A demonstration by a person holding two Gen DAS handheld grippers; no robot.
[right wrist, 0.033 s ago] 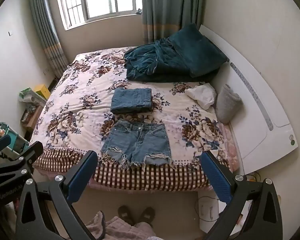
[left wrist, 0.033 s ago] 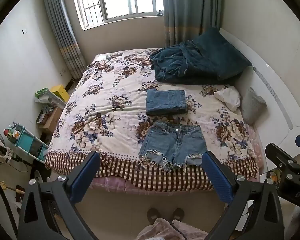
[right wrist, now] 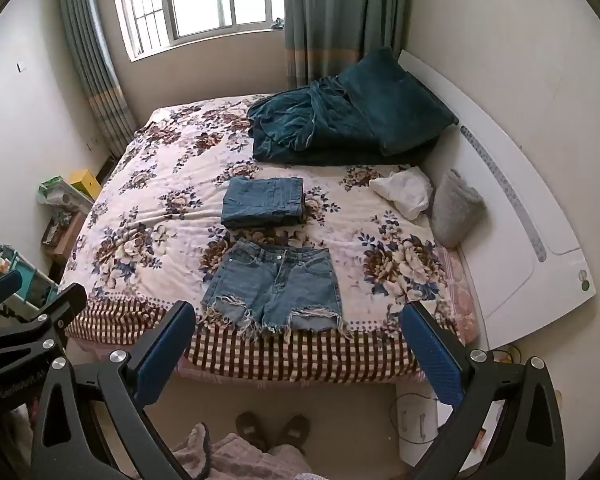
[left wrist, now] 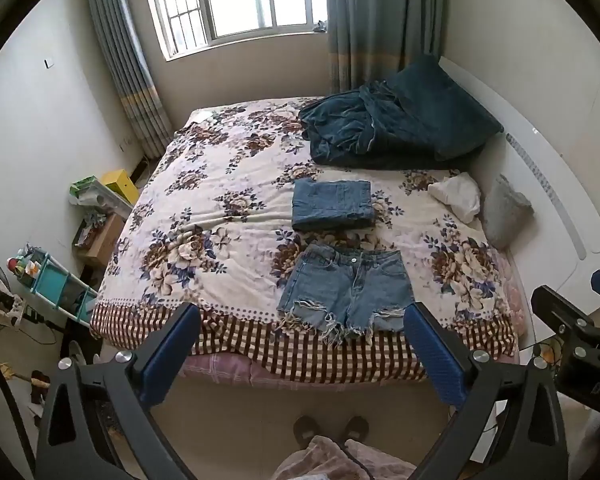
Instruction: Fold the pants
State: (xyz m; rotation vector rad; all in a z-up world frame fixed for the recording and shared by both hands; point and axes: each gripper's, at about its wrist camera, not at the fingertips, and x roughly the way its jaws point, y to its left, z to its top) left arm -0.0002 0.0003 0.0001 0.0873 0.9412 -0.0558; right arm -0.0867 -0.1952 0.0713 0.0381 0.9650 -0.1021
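Denim shorts (left wrist: 346, 294) lie flat and unfolded at the near edge of the bed (left wrist: 204, 216) in the left wrist view, waistband toward the far side, frayed hems reaching the checked border. Just beyond the waistband sits a folded pair of jeans (left wrist: 332, 205), apart from the shorts. A dark teal blanket (left wrist: 384, 132) is heaped at the far right, with a white cloth (left wrist: 458, 195) near the right edge. The left gripper (left wrist: 300, 356) hangs over the floor short of the bed, jaws spread wide, holding nothing. Part of the right gripper appears at the right margin.

In the right wrist view, the shorts (right wrist: 274, 286) occupy the same near-edge position, the folded jeans (right wrist: 263, 201) beyond them. The right gripper (right wrist: 298, 354) is likewise spread wide and empty, clear of the bed. A pair of slippers (right wrist: 272, 430) rests on the floor below.
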